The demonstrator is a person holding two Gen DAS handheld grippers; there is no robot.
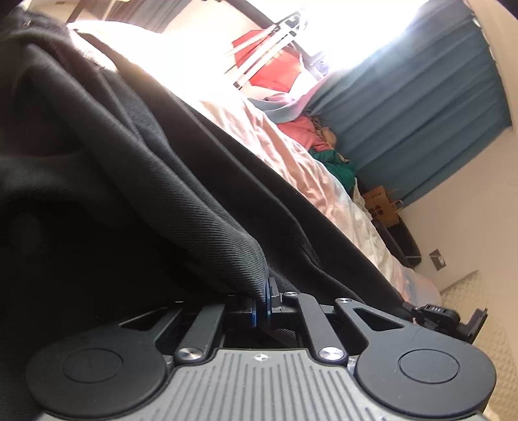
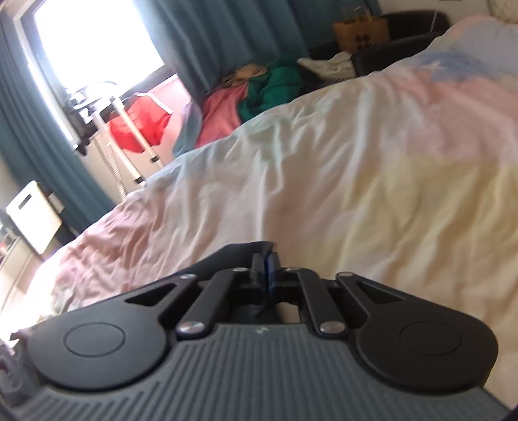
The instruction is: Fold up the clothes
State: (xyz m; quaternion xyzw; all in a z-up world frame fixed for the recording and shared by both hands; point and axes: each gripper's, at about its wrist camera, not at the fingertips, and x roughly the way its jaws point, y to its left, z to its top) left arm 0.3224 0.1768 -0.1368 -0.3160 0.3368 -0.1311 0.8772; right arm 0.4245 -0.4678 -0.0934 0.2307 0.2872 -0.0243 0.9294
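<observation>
A black garment (image 1: 129,168) fills the left and middle of the left wrist view, draped in folds above the pale bed cover (image 1: 291,155). My left gripper (image 1: 264,298) is shut on a fold of this garment, whose edge hangs right at the blue-edged pads. In the right wrist view my right gripper (image 2: 267,262) is shut, with a corner of the black garment (image 2: 233,254) pinched between its pads and cloth showing beneath the jaws. The right gripper hovers over the crumpled bed cover (image 2: 356,162).
A pile of pink and green clothes (image 2: 255,94) lies at the bed's far side by teal curtains (image 2: 226,42). A drying rack with a red item (image 2: 139,126) stands near the bright window. A paper bag (image 2: 359,30) and a dark chair (image 2: 404,35) sit beyond the bed.
</observation>
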